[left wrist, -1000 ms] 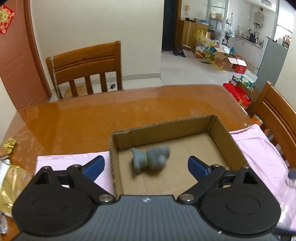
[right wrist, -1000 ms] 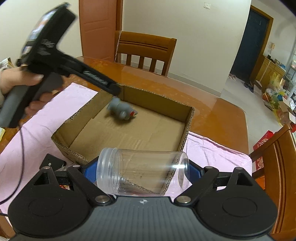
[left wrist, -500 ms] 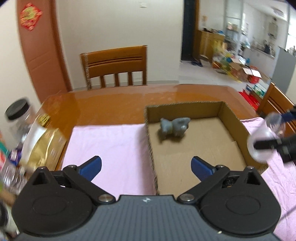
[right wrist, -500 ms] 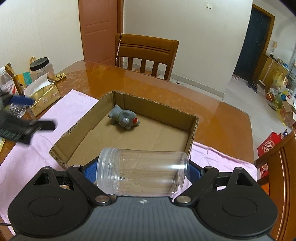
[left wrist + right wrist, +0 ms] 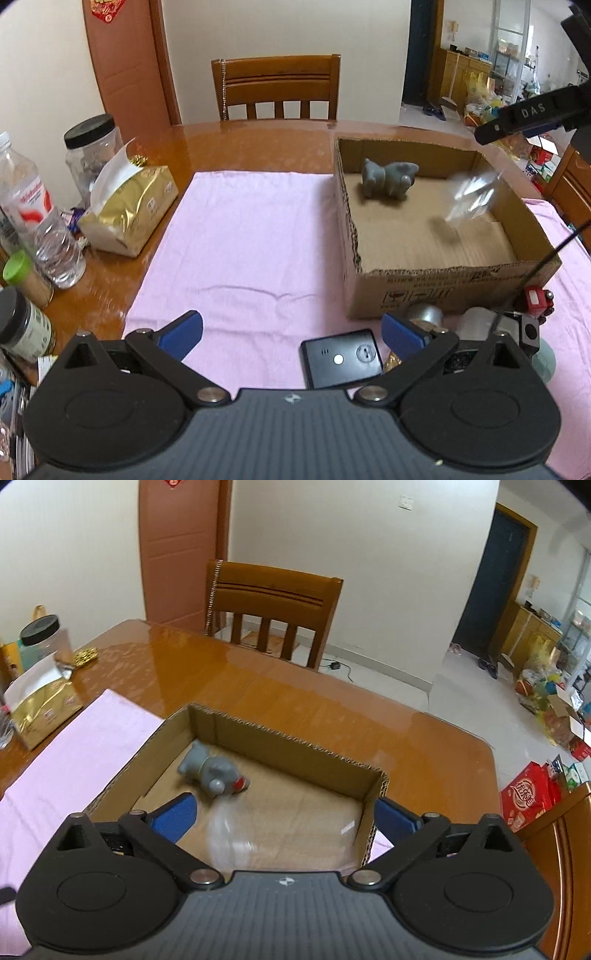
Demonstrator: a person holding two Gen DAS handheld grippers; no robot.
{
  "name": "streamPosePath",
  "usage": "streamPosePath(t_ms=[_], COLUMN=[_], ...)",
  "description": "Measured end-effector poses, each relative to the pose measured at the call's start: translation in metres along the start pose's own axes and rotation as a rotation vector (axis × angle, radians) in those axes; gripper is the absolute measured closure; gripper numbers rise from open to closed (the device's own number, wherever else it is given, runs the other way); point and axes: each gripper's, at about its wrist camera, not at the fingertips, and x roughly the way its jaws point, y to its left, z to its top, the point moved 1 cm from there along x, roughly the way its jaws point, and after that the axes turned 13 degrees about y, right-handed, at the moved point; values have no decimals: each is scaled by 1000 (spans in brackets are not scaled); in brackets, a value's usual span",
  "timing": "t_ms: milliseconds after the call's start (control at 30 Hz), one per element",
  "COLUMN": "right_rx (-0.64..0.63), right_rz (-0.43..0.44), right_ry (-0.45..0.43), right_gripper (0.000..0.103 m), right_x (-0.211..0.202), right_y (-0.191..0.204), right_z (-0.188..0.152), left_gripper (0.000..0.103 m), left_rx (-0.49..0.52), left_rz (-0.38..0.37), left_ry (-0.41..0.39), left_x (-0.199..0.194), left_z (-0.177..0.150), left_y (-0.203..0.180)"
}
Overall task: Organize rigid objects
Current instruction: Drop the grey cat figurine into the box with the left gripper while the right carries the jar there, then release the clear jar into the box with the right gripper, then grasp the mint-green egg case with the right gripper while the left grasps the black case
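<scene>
A cardboard box [image 5: 436, 288] sits on a pink cloth [image 5: 240, 240]; it also shows in the right wrist view [image 5: 295, 738]. A grey toy animal [image 5: 388, 179] lies in its far corner, also in the right wrist view [image 5: 214, 771]. A clear plastic jar [image 5: 471, 199] appears blurred in mid-air over the box floor, and below my right gripper [image 5: 284, 816] as a blur [image 5: 236, 838]. My right gripper is open above the box. My left gripper [image 5: 291, 328] is open and empty over the cloth, left of the box.
A black device [image 5: 341, 358], a silver can [image 5: 424, 314], a red toy [image 5: 537, 299] and other small items lie in front of the box. A gold tissue pack [image 5: 129, 206], bottles [image 5: 37, 218] and jars [image 5: 92, 147] stand at the table's left. A wooden chair [image 5: 277, 88] is behind.
My right gripper has opened and let go of the clear jar, which is falling into the box. My left gripper has pulled back and left, away from the box.
</scene>
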Motion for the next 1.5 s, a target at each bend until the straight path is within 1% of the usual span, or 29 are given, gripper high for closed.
streamPosePath(t_ms=[100,200,467,667,800,900,1067,1167,1300,1367,1400,1433,1500], right_rx=[19,15,37,86,124,153,173,150,137,135,143,158,220], right_rz=[-14,-22,-22,-8,4,-7,5,-5,-31,-77,-80,-74,-27], right_ry=[16,16,20,32,63,138,221,235,235,245,236,239,261], right_gripper=[0,0,0,0,0,0,0,0,0,0,0,0,0], right_x=[0,-6,-28,-38,-30,-11,14,21,27,33,33,35,37], right_y=[0,3,9,12,14,16,20,24,26,25,23,21,10], right_z=[-1,-11,-55,-109,-153,-186,-222,-229,-224,-223,-223,-222,-223], left_gripper=[1,1,1,1,1,1,1,1,1,1,1,1,1], left_rx=[-11,-16,-17,-7,-7,2,19,24,25,23,20,16,2], left_rz=[-5,0,-22,-28,-46,-52,-55,-55,-54,-51,-49,-46,-41], left_ry=[-2,-2,0,6,23,36,45,50,63,67,70,73,80], left_x=[-1,-2,-4,-4,-2,-1,-2,-1,3,5,6,8,14], left_z=[-3,-3,-5,-12,-18,-21,-24,-24,-25,-24,-23,-22,-20], left_y=[3,3,3,-2,-5,-8,-14,-17,-19,-19,-18,-17,-15])
